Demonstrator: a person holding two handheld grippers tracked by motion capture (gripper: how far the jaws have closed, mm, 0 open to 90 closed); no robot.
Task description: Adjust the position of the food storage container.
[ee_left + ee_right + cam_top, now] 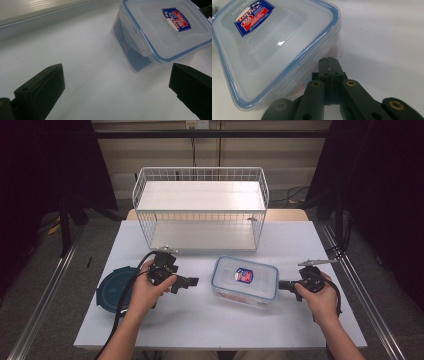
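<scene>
Roughly, by size:
Table [200, 320]: white top, lower half of the high view; the work sits mid-frame.
Rack [200, 210]: white wire shelf, upper centre, well apart from both grippers.
Box [245, 280]: clear tub with blue-rimmed lid and a sticker, centre-right, flat on the table; lid looks seated.
Blue lid [112, 287]: round, far left edge of the table, partly under the left forearm.
Left gripper [190, 282]: left of centre, jaws wide apart and empty, pointing at the box, not touching it.
Right gripper [281, 284]: jaws pressed together at the box's right side, tips at a side flap; whether they pinch it I cannot tell.
Step, my reading: working the side latch.
Doing it well: steady the far side with the left gripper before pulling, or the box will likely slide; keep the tips low on the flap.
</scene>
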